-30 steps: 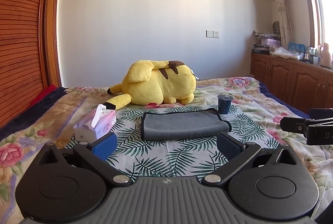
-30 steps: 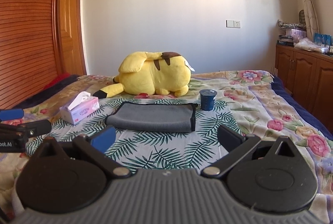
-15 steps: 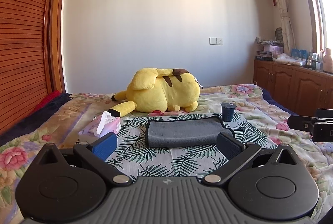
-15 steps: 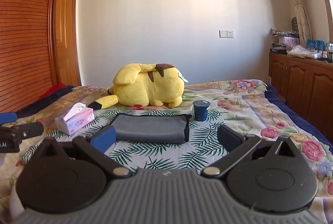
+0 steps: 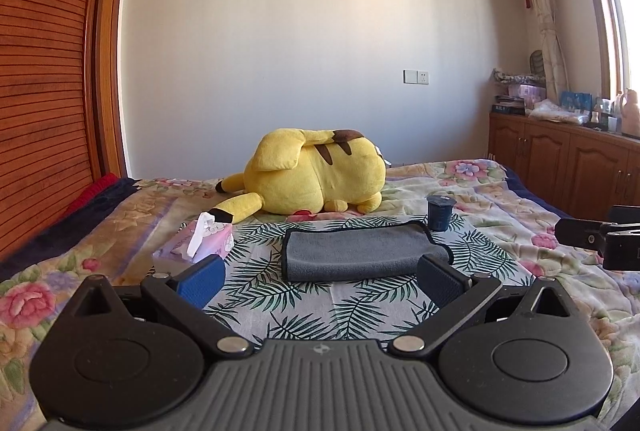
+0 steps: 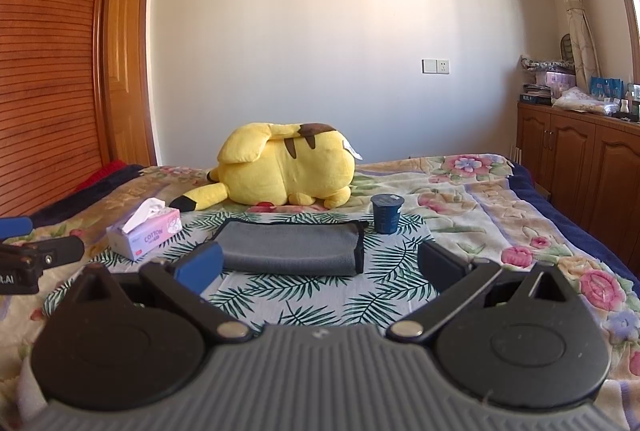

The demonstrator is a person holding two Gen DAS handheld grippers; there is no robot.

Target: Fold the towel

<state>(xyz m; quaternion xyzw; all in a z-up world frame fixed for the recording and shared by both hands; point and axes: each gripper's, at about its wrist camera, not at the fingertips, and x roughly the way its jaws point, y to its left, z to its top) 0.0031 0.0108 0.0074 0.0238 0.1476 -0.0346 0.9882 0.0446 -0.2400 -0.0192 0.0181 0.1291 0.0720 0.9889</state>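
A grey towel (image 5: 356, 251) with a dark trim lies folded into a flat rectangle on the palm-leaf cloth on the bed; it also shows in the right wrist view (image 6: 292, 249). My left gripper (image 5: 320, 281) is open and empty, held above the bed a little short of the towel's near edge. My right gripper (image 6: 318, 271) is open and empty, also just short of the towel. Each gripper shows at the edge of the other's view.
A yellow plush toy (image 5: 316, 175) lies behind the towel. A pink tissue box (image 5: 200, 245) sits to the towel's left. A dark blue cup (image 5: 440, 213) stands at its far right corner. Wooden cabinets (image 5: 568, 167) line the right wall; a slatted wooden door (image 5: 44, 79) is at left.
Both grippers have drawn back and tilted up, so the towel sits lower and smaller in view and more wall shows. The towel has not moved. Jaws stayed open.
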